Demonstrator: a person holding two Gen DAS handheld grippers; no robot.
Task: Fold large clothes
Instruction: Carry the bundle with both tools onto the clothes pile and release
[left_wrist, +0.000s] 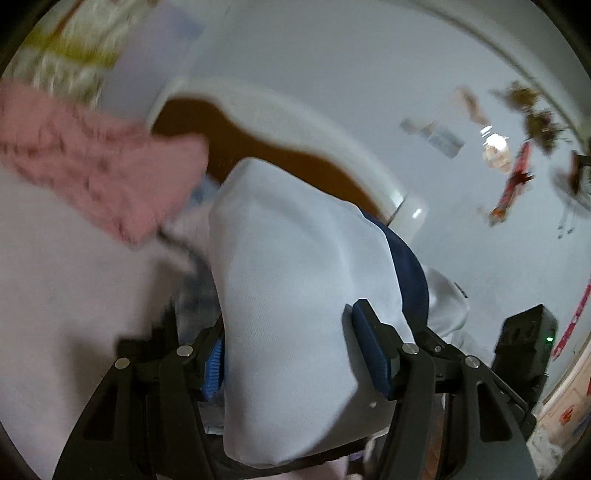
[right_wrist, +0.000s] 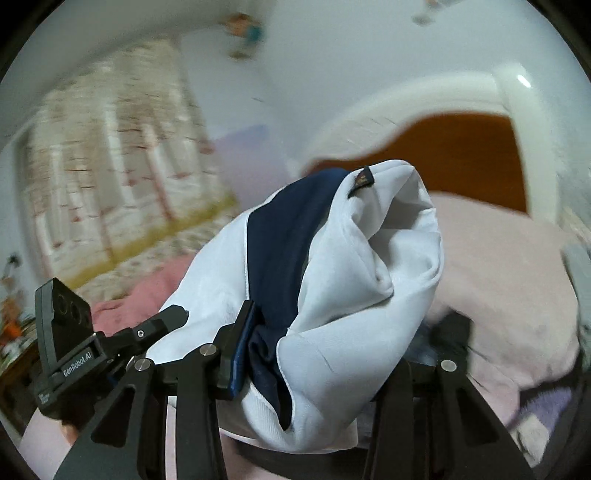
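Note:
A large white garment with a navy blue panel (left_wrist: 295, 258) hangs bunched between the fingers of my left gripper (left_wrist: 291, 354), which is shut on it; its blue pads press the cloth from both sides. In the right wrist view the same white and navy garment (right_wrist: 332, 266) fills the jaws of my right gripper (right_wrist: 306, 350), also shut on it. A small dark label (right_wrist: 364, 179) shows at the top of the fold. The right finger of my right gripper is hidden behind the cloth. Both grippers hold the garment lifted above the bed.
A bed with a pale pink cover (right_wrist: 517, 295) and a pink blanket (left_wrist: 92, 158) lies below. A white and orange-brown headboard (left_wrist: 266, 136) stands behind it against a white wall (left_wrist: 369, 55). A patterned curtain (right_wrist: 110, 166) hangs at the left.

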